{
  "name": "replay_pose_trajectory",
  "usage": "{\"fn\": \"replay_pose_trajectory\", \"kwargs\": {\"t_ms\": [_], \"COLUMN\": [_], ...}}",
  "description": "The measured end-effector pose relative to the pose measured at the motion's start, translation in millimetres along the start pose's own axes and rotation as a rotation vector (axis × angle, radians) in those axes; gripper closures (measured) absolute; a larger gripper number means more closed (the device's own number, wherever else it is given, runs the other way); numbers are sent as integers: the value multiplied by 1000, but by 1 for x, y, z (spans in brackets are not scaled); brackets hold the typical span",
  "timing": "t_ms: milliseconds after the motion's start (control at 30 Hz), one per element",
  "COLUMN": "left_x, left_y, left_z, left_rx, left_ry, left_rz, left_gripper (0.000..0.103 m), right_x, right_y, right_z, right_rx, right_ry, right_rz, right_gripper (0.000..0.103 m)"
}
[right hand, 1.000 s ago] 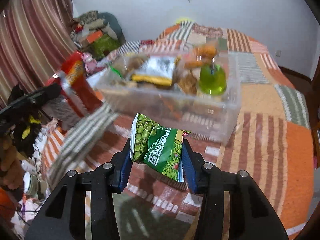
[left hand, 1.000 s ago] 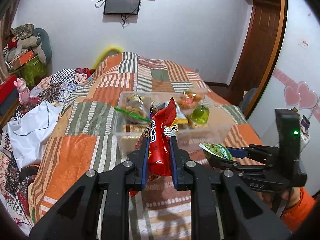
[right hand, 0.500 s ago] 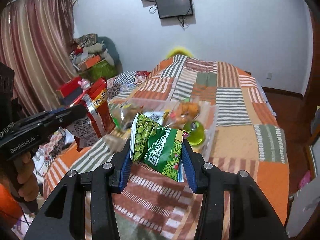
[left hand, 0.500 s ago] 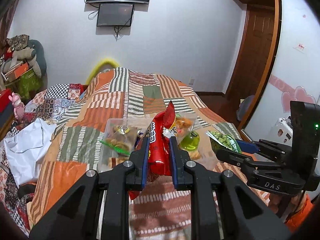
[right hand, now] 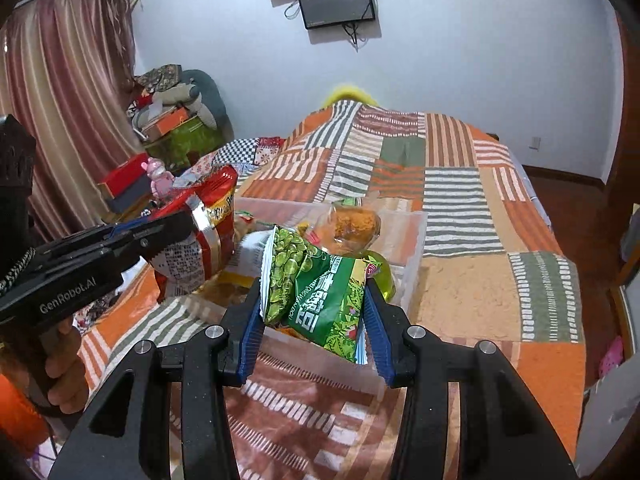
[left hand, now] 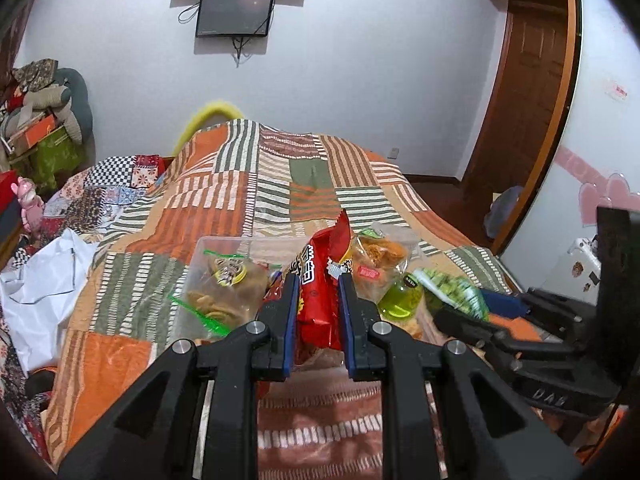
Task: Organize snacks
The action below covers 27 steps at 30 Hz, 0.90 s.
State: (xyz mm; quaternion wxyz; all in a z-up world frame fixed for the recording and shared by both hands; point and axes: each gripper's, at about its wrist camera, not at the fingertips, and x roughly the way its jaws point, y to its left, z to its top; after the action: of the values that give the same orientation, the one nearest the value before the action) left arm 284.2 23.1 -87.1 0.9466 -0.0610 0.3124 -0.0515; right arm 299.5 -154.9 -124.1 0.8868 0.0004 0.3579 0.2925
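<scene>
My left gripper [left hand: 319, 284] is shut on a red snack bag [left hand: 320, 308] that stands upright between its blue pads. My right gripper [right hand: 314, 292] is shut on a green pea snack bag [right hand: 320, 300]. Both bags hang over the near side of a clear plastic box [left hand: 224, 240] on the bed. The box holds a bag of round crackers [left hand: 226, 288], a bag of orange fried snacks [left hand: 380, 252] and a green jelly cup [left hand: 400, 300]. From the right wrist view, the left gripper [right hand: 176, 228] with the red bag [right hand: 208, 232] is at the left, beside the box [right hand: 408, 256].
A striped patchwork bedspread [left hand: 280, 184] covers the bed. White cloth [left hand: 40, 280] and piled clutter [left hand: 40, 120] lie at the left by a curtain [right hand: 60, 100]. A wooden door [left hand: 520, 100] stands at the right. A hand [right hand: 64, 372] holds the left gripper's handle.
Both grippers have drawn back from the box with their bags still held. The box now looks smaller and lower in both views, and more of the wall shows.
</scene>
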Motion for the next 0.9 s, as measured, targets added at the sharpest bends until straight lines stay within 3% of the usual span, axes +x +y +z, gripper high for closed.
{"fn": "replay_pose_trajectory", "kwargs": {"t_ms": [200,433,533,667,900], "left_x": [19,24,26,26,2], "left_y": [-7,-13,-16,-9,-2], "left_z": [-3,-10,-16,-22,-23], "left_rx": [12,27,50,37,8], "left_ry": [24,70,85,107,88], "left_rz": [2,-62,-47,-43,-77], "left_gripper": [84,73,66,57,49], "right_x": [17,27,24,22,5], "right_y": [-1,-8,-1,11,7], "right_z": [0,-5,-7,-9,-6], "right_rx": [-2,30,-4,-77,-62], "right_ry": [33,76,85,74,54], "right_rz": [0,22,7,-48,-32], "right_gripper": [60,55,49,31,31]}}
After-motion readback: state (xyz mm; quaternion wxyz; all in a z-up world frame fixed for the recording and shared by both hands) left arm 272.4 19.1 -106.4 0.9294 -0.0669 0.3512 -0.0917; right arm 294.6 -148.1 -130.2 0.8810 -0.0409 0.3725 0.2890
